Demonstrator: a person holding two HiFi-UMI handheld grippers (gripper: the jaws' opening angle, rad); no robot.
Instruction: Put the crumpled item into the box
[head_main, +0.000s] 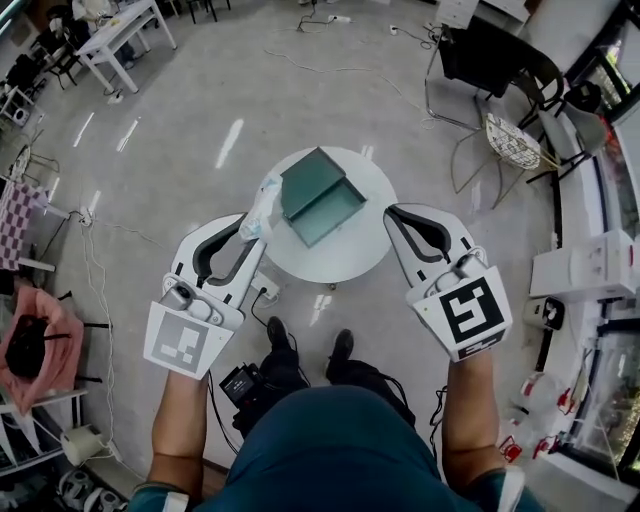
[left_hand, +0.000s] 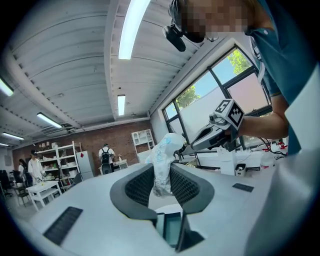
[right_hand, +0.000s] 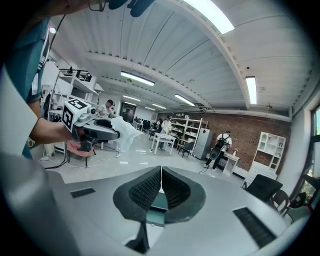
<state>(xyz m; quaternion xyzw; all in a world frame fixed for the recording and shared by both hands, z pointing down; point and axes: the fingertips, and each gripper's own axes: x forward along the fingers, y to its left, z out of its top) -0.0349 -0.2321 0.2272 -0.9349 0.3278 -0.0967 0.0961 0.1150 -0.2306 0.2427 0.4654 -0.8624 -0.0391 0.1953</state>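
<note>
**Left tongs** (left_hand: 161, 174): clamped on a crumpled white wad (left_hand: 163, 161). I see the pads pinching only its lower part; most of it sticks out beyond the tips. In the head view the left tongs (head_main: 251, 226) hold the wad (head_main: 257, 208) over the left edge of the tabletop, just beside the box and not yet above it.

**Right tongs** (right_hand: 161, 176): jaws together, nothing between them. In the head view they (head_main: 393, 214) hover at the right edge of the tabletop, apart from the box.

**Box** (head_main: 324, 210): teal, open, and empty as far as I can see. A flat teal panel lies against its far side. I take that for the lid, though from this height I can't tell whether it is hinged or loose.

**Tabletop** (head_main: 330, 262): small, round and white, carrying only the box.

**Risks, as I judge them:**
- The pinch sits low on a soft wad, so a quick swing could work it loose. It would then drop on the tabletop or, from this spot at the rim, on the floor (head_main: 200, 120).
- Letting go before the wad clears the box's near wall would leave it outside or perched on the rim.
- The box looks light and nothing steadies it. A bump from either tongs could push it toward the edge of so small a top.
- The wad may spring open and catch on a pad at release.
</note>
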